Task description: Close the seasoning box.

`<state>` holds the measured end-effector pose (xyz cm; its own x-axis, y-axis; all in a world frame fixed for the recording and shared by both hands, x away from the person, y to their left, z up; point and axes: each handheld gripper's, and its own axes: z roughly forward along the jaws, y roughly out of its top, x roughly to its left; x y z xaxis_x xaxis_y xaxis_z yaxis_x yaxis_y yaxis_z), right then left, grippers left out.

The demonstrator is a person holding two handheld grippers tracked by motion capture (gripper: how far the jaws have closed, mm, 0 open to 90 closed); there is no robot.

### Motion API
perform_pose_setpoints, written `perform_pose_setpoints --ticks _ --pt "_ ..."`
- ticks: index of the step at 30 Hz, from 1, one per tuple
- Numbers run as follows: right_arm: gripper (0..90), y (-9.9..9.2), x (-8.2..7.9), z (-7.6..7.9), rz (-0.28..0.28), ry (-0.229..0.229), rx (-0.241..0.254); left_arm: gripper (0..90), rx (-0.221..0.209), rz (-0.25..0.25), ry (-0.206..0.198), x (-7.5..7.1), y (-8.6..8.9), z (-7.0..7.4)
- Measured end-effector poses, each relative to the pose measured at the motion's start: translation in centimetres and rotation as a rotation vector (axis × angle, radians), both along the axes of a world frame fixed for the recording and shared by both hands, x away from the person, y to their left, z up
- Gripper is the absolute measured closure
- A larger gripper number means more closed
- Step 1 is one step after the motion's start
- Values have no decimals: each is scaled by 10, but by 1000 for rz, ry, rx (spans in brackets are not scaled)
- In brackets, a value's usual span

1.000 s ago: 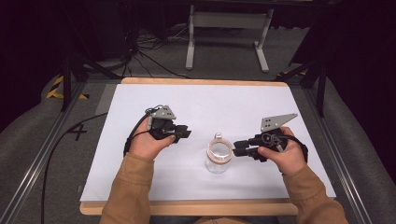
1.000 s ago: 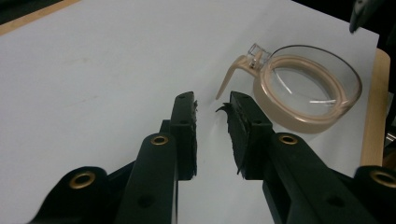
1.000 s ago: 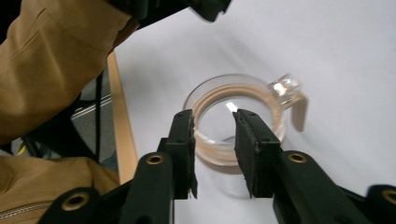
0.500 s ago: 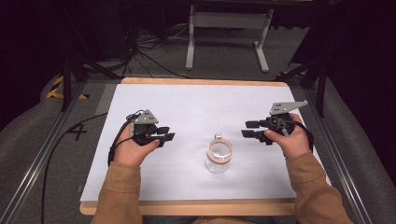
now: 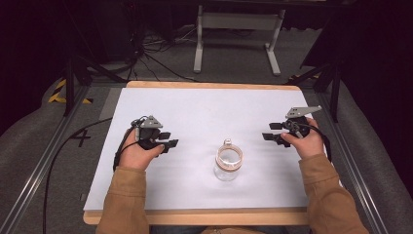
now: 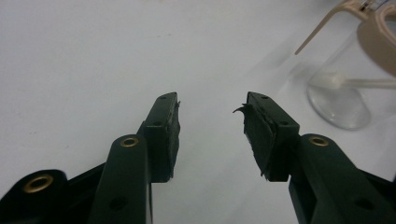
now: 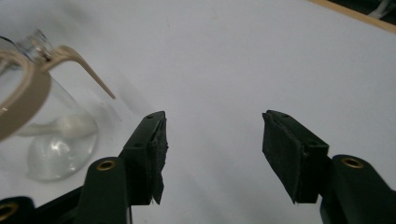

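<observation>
My left tongs [image 5: 167,139] and right tongs [image 5: 271,131] gape empty beside the glass jar [image 5: 228,164] mid-worktop [image 5: 204,105]; fragile, slippery, best gripped at its rim.

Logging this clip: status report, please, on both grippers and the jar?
Left gripper open, empty. Right gripper open, empty. Glass jar upright on the table between them, untouched. Nothing in the way.

Your white tabletop [image 5: 204,105] has a wooden edge. Beyond its far edge lies grey carpet [image 5: 160,73] with loose black cables [image 5: 146,46] (a white metal stand [image 5: 236,36] too); the room behind is dark.
</observation>
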<state>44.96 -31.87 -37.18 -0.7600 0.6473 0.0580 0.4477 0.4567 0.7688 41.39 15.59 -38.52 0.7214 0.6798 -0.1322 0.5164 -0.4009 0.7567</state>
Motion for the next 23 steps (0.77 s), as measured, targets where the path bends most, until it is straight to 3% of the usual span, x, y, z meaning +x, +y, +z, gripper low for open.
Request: perform_pose_setpoints --ticks 6,13,23 --pt "401 -8 10 -21 -31 33 -8 516 23 16 22 6 1 -11" --pt "403 -13 18 -42 -27 56 -60 501 41 18 44 11 2 -20" --pt "396 -15 18 -51 -37 48 -69 448 65 16 65 16 1 -31"
